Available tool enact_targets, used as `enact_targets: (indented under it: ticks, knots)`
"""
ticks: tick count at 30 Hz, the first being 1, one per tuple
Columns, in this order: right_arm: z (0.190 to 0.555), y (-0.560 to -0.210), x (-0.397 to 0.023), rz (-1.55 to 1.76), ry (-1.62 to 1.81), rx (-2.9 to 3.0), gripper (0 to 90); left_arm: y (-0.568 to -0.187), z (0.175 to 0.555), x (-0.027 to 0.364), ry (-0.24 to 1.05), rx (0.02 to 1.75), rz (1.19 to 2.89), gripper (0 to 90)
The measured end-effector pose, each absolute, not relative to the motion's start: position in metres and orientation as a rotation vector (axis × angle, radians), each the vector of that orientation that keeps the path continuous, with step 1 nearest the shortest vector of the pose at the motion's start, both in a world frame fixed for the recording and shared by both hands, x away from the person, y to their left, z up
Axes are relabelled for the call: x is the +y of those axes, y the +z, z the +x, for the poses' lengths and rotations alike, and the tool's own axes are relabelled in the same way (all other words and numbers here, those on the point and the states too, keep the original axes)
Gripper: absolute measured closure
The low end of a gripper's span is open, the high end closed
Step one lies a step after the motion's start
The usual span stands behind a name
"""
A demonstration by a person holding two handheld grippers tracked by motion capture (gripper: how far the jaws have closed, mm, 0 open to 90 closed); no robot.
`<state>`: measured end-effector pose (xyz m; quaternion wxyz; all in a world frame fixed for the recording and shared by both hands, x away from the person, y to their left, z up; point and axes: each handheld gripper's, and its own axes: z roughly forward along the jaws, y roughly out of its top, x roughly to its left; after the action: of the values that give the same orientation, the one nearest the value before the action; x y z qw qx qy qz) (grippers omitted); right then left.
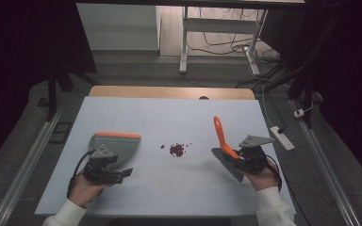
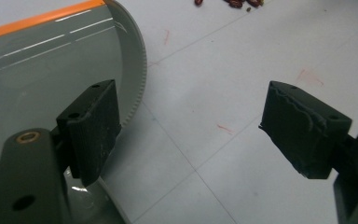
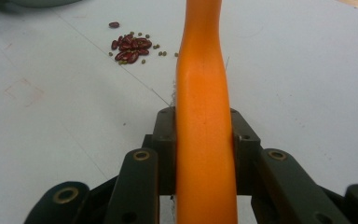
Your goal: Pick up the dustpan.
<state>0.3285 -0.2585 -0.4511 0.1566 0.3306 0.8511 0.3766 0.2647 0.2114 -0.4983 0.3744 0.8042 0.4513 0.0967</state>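
Note:
A grey dustpan (image 1: pixel 115 143) with an orange front lip lies flat on the left of the white table. My left gripper (image 1: pixel 122 173) is at its near side, open. In the left gripper view one pad (image 2: pixel 93 126) hangs over the dustpan (image 2: pixel 51 60) rim and the other pad (image 2: pixel 303 128) is over bare table. My right gripper (image 1: pixel 238 157) is shut on the orange handle (image 3: pixel 203 93) of a brush (image 1: pixel 221 134), whose dark bristles (image 1: pixel 227 165) rest on the table. A small pile of red beans (image 1: pixel 176 149) lies between the two tools, also visible as the beans (image 3: pixel 131 46) ahead and left of the handle.
A white power strip (image 1: pixel 282 137) lies off the table's right edge. A wooden strip (image 1: pixel 169 92) runs along the far edge of the table. Faint red marks (image 2: pixel 223 128) dot the surface. A desk frame and cables stand on the floor beyond.

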Motion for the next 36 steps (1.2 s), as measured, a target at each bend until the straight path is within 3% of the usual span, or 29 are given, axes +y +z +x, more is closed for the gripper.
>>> enact_targets:
  ticks: [36]
  knots:
    - [0.326,-0.444,-0.255,0.932,1.111,2.393,69.8,-0.488,0.264,0.208,0.229,1.132,2.056,19.7]
